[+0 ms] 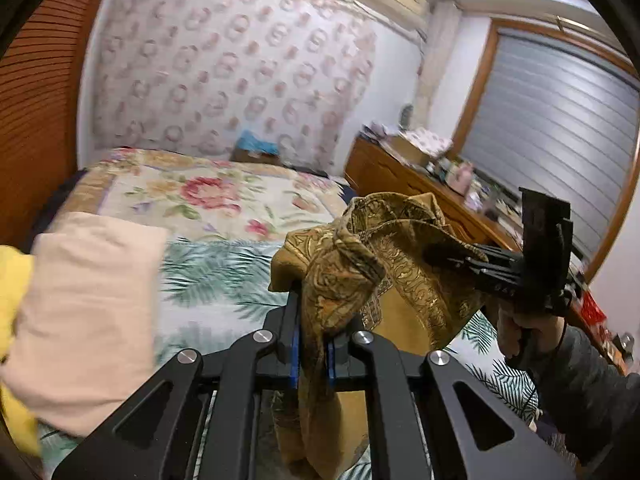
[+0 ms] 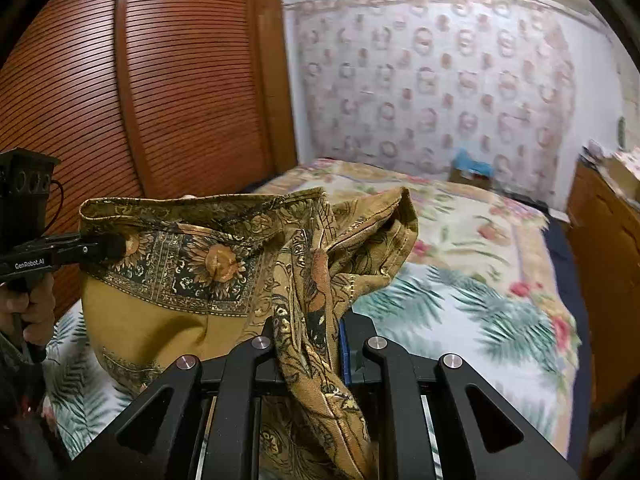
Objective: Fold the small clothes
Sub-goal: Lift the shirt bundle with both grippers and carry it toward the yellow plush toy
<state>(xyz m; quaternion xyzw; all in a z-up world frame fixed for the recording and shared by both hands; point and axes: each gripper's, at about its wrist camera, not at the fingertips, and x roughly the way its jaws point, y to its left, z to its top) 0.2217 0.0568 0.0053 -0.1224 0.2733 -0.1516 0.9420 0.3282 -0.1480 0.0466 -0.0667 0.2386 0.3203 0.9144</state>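
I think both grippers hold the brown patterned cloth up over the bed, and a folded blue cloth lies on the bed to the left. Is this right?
Not quite: the folded cloth on the bed is pale pink, not blue, as the left wrist view shows. The rest holds: the left gripper and right gripper both hold the brown patterned cloth up over the bed.

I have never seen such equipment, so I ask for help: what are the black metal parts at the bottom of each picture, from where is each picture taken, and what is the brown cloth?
No robot here: a person holds one hand-operated gripper in each hand, each carrying a camera that looks along its fingers. One picture comes from the left gripper, the other from the right gripper; each also shows the other gripper from the side. Both are shut on the same brown patterned cloth, lifted between them above the bed. On the bed's floral cover lie a folded beige cloth and something yellow.
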